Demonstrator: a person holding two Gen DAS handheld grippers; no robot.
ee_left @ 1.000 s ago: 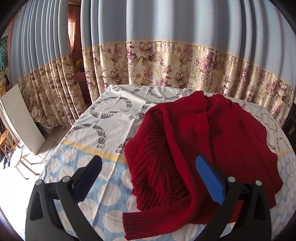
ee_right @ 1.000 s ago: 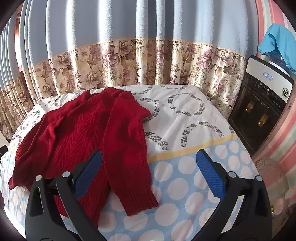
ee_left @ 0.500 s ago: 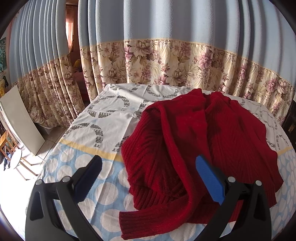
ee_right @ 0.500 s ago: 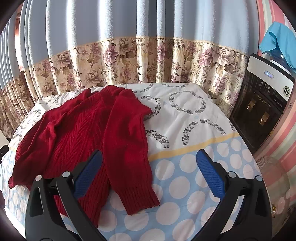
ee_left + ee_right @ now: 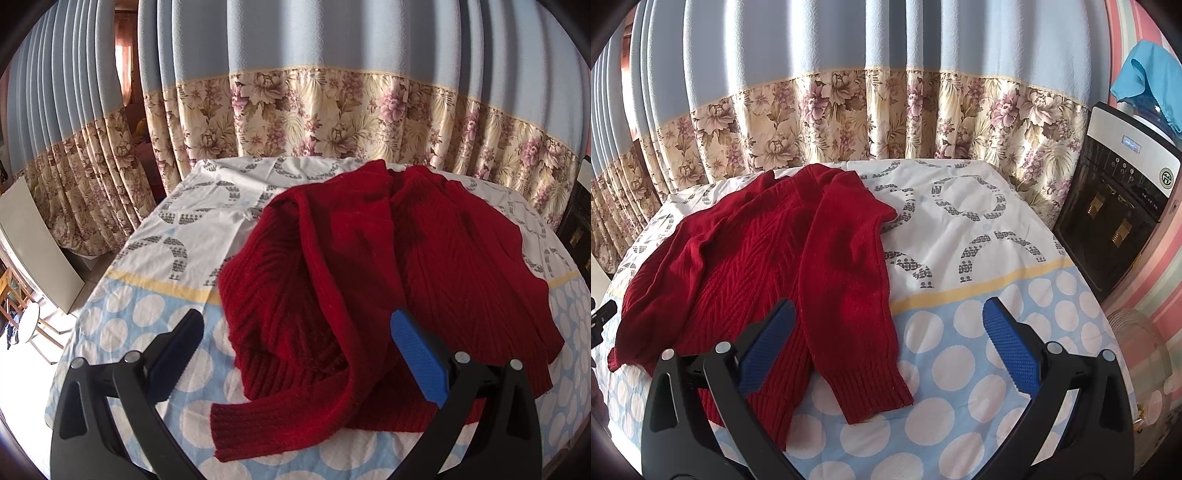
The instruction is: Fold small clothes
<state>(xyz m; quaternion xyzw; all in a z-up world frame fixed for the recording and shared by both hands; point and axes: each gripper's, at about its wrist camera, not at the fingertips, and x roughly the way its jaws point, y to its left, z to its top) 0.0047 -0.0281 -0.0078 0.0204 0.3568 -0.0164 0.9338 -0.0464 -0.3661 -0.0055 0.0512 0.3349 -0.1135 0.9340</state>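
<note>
The sweater [image 5: 388, 266] is matt red wool-like knit, ribbed at cuffs and hem, with a herringbone texture across the body. The table cover [image 5: 979, 236] is smooth printed cotton-like cloth. The gripper pads [image 5: 1010, 343] look like finely grooved blue rubber on matt black plastic.

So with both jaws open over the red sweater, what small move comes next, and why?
Probably lower the right gripper onto the near sleeve cuff and close. The red sweater lies rumpled and unheld on the tablecloth, both grippers are empty, and that cuff lies flat close by.

Bright daylight, sharp, fisheye-warped edges
</note>
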